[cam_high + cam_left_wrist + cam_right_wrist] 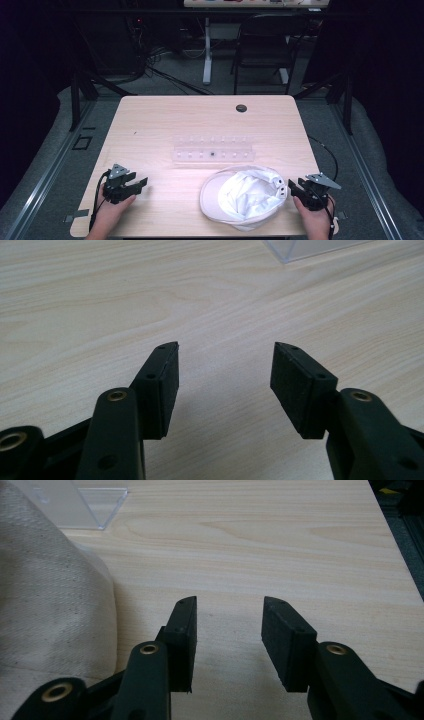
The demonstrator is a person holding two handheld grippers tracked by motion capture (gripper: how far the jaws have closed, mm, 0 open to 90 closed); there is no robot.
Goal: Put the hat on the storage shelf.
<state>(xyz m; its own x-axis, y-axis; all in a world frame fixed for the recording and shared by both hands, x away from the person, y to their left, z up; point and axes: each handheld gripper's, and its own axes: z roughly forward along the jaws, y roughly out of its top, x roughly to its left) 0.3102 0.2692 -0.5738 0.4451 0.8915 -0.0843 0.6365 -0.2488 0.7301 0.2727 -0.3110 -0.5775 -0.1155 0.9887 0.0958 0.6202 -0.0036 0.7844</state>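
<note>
High view: both grippers, left gripper [134, 185] and right gripper [296, 188], rest wide and empty at the table's [165, 120] near edge, flanking the white cap [245, 196], seemingly ready to take it from 2 sides.

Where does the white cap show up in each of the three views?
High view: white cap lies low and right of centre, near the right gripper.
Left gripper view: no cap; bare table ahead.
Right gripper view: cap along the left edge.
Shared landmark: clear plastic tray.
</note>
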